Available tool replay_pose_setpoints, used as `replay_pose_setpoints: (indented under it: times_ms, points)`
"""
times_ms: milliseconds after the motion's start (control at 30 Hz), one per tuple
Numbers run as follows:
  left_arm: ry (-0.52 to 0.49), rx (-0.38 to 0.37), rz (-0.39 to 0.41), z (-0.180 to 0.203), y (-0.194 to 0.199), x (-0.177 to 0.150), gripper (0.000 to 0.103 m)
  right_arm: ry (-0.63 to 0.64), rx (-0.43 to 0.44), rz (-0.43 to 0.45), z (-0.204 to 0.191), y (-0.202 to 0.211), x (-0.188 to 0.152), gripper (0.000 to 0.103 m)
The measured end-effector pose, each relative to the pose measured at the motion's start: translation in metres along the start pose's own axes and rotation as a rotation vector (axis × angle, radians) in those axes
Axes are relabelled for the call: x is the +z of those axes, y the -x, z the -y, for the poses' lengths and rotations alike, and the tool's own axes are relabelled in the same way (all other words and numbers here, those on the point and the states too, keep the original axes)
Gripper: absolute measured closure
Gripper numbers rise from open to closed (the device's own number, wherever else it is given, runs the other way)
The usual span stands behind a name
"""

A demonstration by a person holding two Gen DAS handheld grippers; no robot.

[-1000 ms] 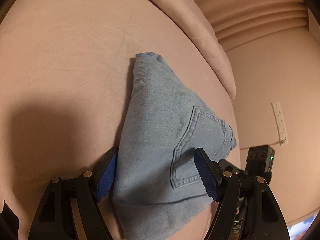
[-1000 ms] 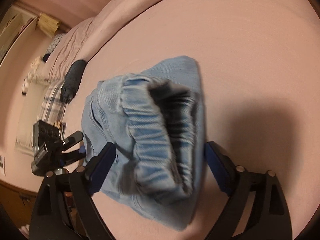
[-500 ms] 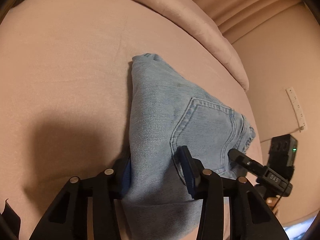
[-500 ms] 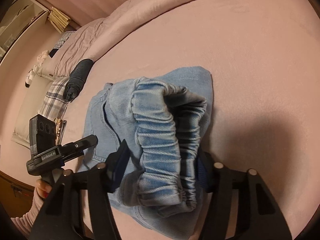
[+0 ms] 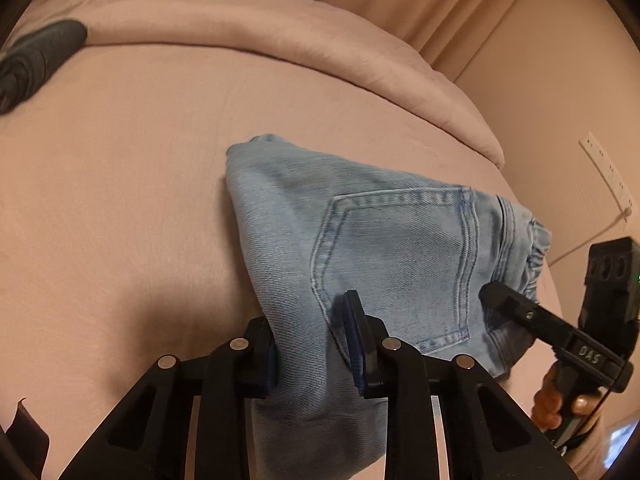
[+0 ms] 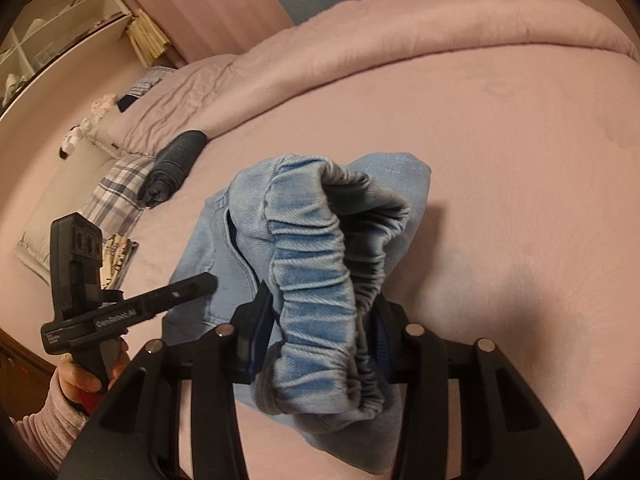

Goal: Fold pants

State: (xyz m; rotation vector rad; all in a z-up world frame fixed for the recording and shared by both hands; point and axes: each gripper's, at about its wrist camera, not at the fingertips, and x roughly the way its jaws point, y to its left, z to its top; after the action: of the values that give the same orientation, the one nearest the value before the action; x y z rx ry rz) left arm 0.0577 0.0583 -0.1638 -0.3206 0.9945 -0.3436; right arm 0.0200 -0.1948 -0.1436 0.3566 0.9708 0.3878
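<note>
Folded light-blue denim pants (image 5: 384, 240) lie on a pink bed sheet (image 5: 120, 184), back pocket up. My left gripper (image 5: 312, 344) is shut on the folded edge of the pants near the pocket. My right gripper (image 6: 324, 332) is shut on the elastic waistband (image 6: 316, 280) at the other end and holds it raised off the sheet. The right gripper also shows in the left wrist view (image 5: 552, 332), and the left gripper shows in the right wrist view (image 6: 132, 304).
A rolled pink duvet (image 5: 320, 40) runs along the far side of the bed. A dark rolled garment (image 6: 172, 168) lies beside a plaid cloth (image 6: 116, 196) and pillows. A wall and curtain (image 5: 480, 20) stand beyond the bed.
Both grippers have closed on the pants, the left on the folded edge and the right on the waistband. The waistband end has lifted and both views have tilted up.
</note>
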Motion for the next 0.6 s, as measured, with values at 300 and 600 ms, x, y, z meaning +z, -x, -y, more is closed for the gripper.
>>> replay_pose_setpoints:
  times_ms: [300, 600]
  points:
    - [-0.018, 0.025, 0.062, 0.003, 0.018, 0.008, 0.077, 0.059, 0.023, 0.031, -0.026, 0.008, 0.009, 0.061]
    - [0.0, 0.021, 0.109, -0.014, 0.037, 0.009, 0.077, 0.104, 0.031, 0.043, -0.046, 0.008, 0.018, 0.061]
